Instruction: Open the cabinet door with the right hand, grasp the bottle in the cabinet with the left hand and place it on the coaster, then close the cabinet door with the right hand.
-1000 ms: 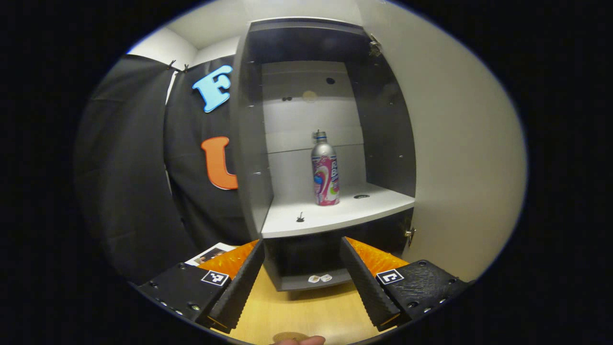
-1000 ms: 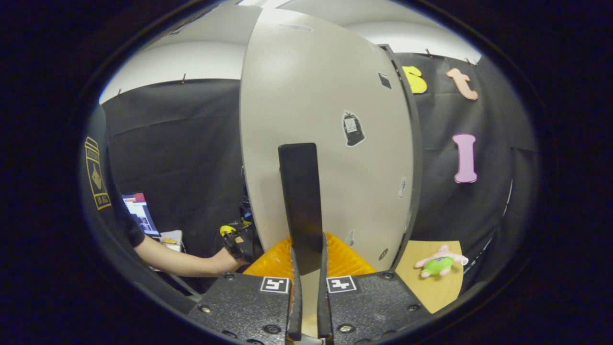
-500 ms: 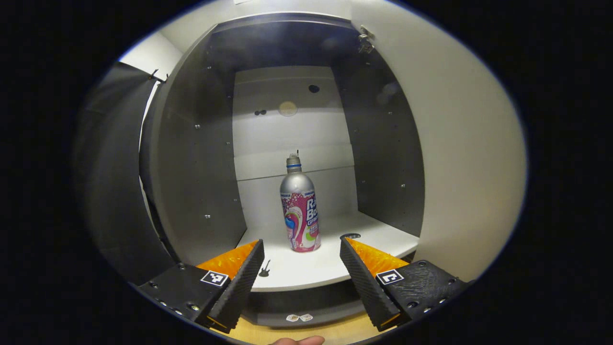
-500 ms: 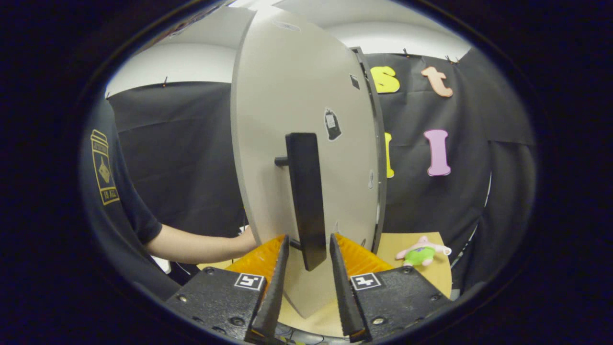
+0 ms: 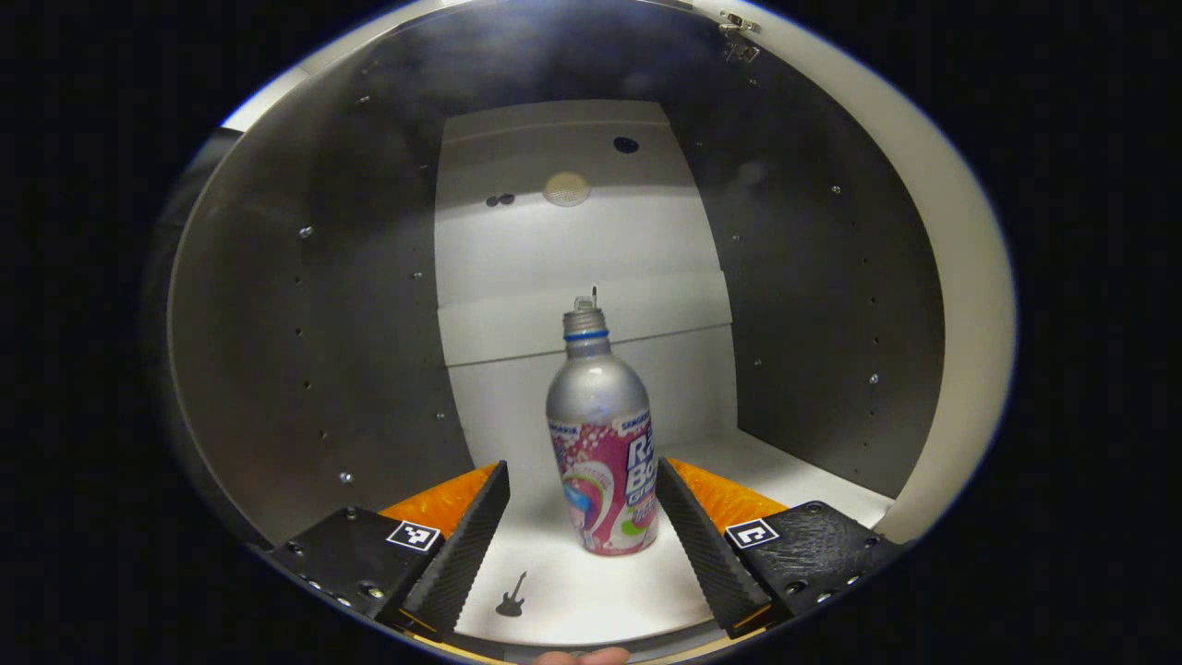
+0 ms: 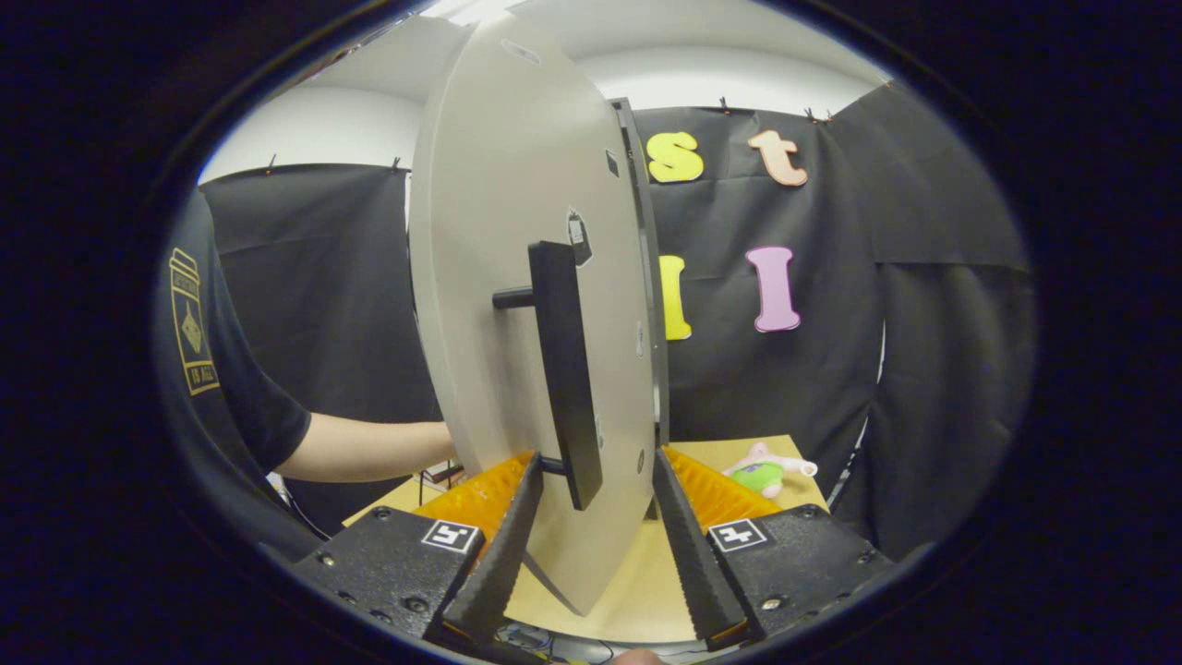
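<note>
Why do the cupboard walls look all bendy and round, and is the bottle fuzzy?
In the left gripper view the fisheye lens bows the cabinet walls; the bottle looks sharp, with a soft shine on its shoulder. In the right gripper view the cabinet door bulges the same way, evenly lit.

shelf (image 5: 591,591) open ahead | bottle (image 5: 602,443) mid-shelf | cabinet walls (image 5: 305,351) flank

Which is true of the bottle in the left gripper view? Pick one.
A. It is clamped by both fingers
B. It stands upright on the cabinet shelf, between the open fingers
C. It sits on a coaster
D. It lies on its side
B: the bottle stands upright on the white shelf, with the left gripper open around it, fingers not yet pressing.
</note>
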The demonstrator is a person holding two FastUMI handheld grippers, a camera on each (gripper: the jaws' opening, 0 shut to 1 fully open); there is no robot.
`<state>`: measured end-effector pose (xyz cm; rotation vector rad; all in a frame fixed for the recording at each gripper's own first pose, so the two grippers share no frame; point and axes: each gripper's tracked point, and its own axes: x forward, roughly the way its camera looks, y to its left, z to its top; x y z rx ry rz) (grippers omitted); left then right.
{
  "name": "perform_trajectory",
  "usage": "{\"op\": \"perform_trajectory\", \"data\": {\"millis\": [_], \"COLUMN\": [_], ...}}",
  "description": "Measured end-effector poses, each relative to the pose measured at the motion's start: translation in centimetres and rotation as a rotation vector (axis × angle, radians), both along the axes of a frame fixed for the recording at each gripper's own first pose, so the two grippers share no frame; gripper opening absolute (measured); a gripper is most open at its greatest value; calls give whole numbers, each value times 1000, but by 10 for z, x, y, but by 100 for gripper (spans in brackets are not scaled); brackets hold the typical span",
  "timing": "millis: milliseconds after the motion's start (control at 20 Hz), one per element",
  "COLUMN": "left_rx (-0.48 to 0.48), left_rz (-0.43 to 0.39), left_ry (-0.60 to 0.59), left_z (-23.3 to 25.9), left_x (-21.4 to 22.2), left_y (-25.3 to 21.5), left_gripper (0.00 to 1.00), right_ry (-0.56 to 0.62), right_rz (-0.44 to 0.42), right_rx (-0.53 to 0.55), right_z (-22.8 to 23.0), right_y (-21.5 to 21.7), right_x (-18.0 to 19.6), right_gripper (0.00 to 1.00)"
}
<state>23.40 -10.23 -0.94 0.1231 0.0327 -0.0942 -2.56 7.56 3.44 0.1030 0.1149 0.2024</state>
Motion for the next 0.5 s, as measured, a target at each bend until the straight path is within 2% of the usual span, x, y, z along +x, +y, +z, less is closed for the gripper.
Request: {"op": "perform_trajectory", "data": {"millis": [500], "left_rx": [22], "left_rz": [22], "left_ry": [46], "left_z": [-20], "left_x": [35], "left_y": [-14], "left_gripper": [96], "right_ry": [-4], "right_rz": [-2], "right_rx": [8], "right_z": [-3], "right_y": [-4], "right_x": [4], "right_gripper": [77]}}
